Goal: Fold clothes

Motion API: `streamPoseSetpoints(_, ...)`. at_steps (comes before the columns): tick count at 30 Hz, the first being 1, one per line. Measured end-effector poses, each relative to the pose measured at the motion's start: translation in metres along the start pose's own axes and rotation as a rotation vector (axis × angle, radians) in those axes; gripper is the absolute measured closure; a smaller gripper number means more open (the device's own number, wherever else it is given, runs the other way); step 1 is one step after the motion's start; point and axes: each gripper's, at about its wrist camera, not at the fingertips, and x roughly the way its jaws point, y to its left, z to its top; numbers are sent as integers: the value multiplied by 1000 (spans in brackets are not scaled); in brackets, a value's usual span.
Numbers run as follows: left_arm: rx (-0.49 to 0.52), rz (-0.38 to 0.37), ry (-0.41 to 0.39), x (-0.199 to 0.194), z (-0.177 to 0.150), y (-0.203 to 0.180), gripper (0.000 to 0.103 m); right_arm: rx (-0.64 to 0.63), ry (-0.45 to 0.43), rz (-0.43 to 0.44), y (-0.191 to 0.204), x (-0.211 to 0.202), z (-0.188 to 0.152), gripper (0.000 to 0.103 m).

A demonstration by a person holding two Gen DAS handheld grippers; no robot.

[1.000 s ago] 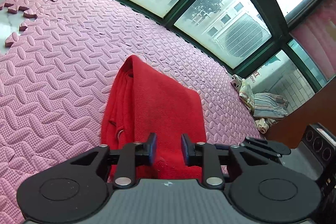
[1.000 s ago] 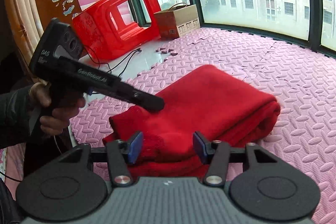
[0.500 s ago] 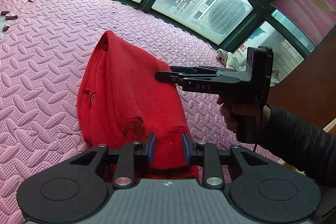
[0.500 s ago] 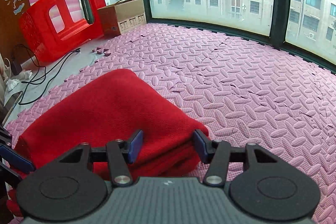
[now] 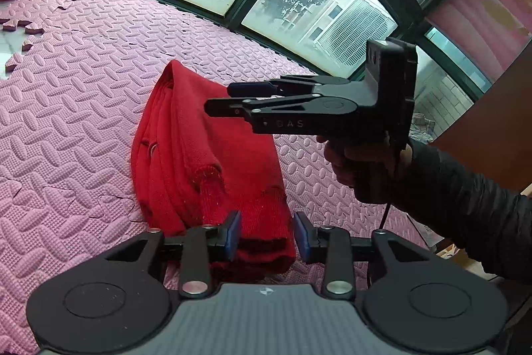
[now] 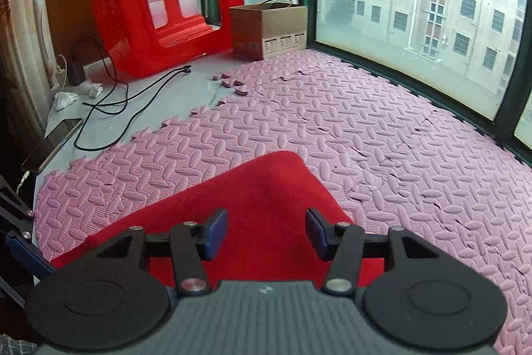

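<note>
Red knit sweater [image 5: 212, 162] folded into a thick layered bundle, lying on the pink foam mat [image 5: 66, 108] by the big windows [image 6: 415, 5]. Left gripper [image 5: 266, 233] and right gripper [image 6: 266, 233] both hover over it, jaws released, grasping nothing. Red plastic stool [image 6: 166, 12] and cardboard box [image 6: 269, 29] at mat's edge.

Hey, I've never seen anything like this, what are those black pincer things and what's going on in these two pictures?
A person holds two hand-held grippers, each with a camera looking along its fingers. One picture comes from the left gripper, the other from the right gripper. In the left view you also see the right gripper, carried above a folded red sweater lying on a pink foam mat. Both grippers are open and hold nothing. A red plastic stool and a cardboard box stand by the window.
</note>
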Motion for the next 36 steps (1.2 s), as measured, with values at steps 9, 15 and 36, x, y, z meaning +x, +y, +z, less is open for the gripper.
streamPoseSetpoints(9,-68,19,-1,-2,-7,15,66,-33,49,10,20,42,3,49)
streamPoseSetpoints(15,-96,12,-9,-8,-10,26,64,-44,33,30,23,12,10,50)
streamPoseSetpoints(36,-207,37,59,19,-34,41,62,119,48,-9,-40,-14,11,45)
